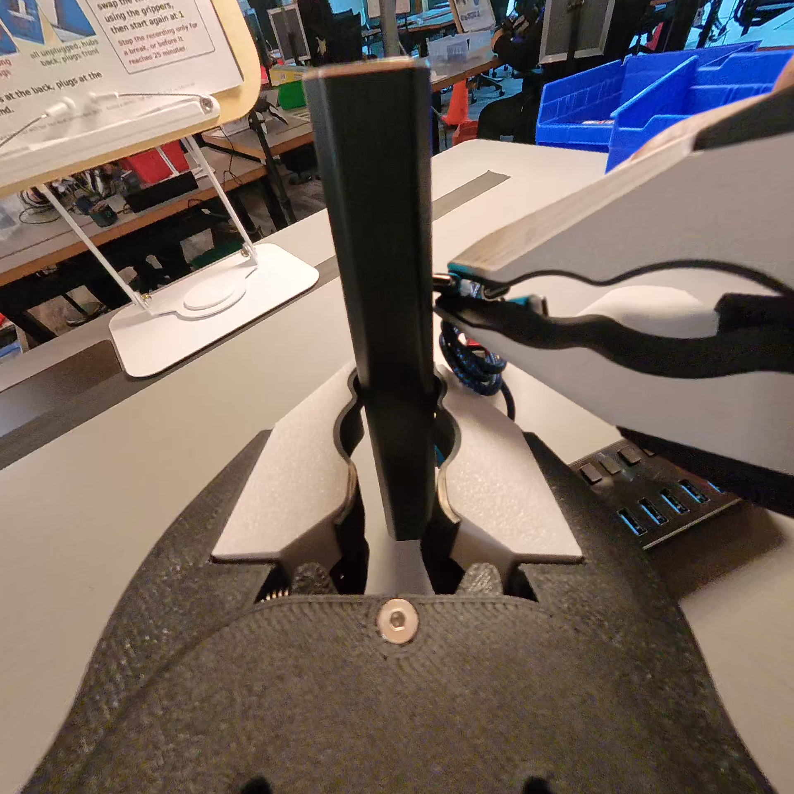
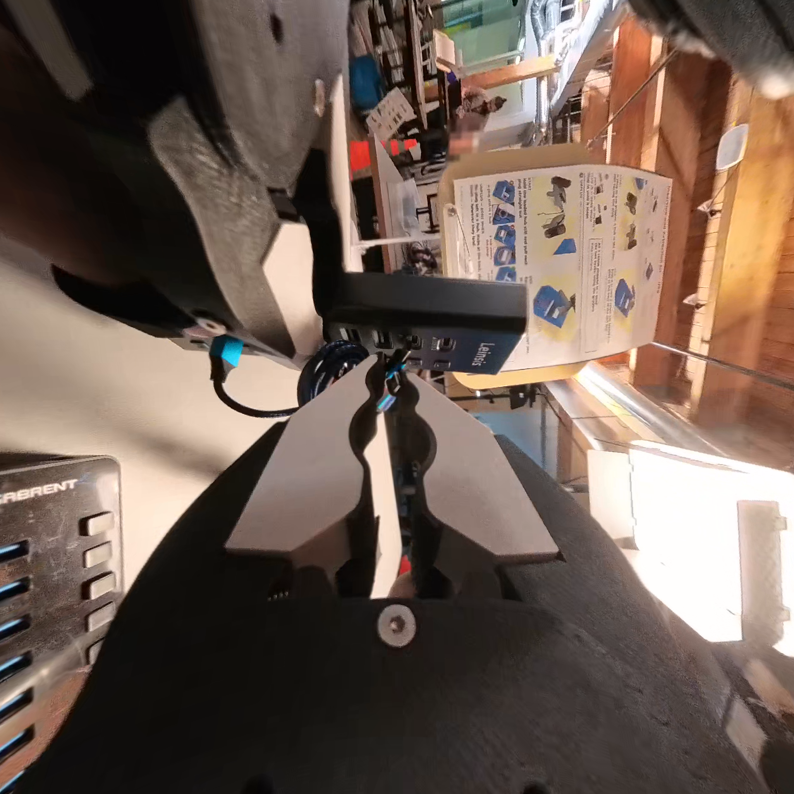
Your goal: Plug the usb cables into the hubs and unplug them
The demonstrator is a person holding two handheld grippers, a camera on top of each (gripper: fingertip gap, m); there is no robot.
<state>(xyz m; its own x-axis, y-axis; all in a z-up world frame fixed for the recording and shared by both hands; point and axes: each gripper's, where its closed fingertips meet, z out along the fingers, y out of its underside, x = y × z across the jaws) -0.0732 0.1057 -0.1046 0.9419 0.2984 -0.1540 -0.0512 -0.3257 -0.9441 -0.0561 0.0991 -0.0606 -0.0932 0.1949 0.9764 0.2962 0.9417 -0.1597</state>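
While you scan the left wrist view from its left edge, the white folding document stand (image 1: pixel 215 309) with its printed instruction sheet sits upper left on the pale grey table (image 1: pixel 129 472). At centre your left gripper (image 1: pixel 397 408) has its fingers closed on the slim black rectangular USB hub (image 1: pixel 378 258), which stands with its long axis running straight up the frame. To the right of it, your right gripper (image 1: pixel 447 290) comes in sideways, pinching a small teal-collared USB plug (image 1: pixel 462 285) whose tip touches or just meets the hub's right face. A coil of blue-black braided cable (image 1: pixel 472 365) hangs below it. Lower right, a second flat black multi-port hub (image 1: pixel 653 494) lies on the table, its blue ports showing nothing plugged in. Blue plastic bins (image 1: pixel 644 99) sit upper right; I cannot tell what they hold.

In the right wrist view, the held hub (image 2: pixel 429 318) lies straight ahead of your right fingertips (image 2: pixel 389 374), ports facing them. That alignment decides things, I judge: the plug's axis must stay square to the port face, travelling along your fingers. Whether it is seated or only at the mouth I cannot tell. A separate teal-tipped connector (image 2: pixel 225 348) sits at centre left beside the left gripper's body.
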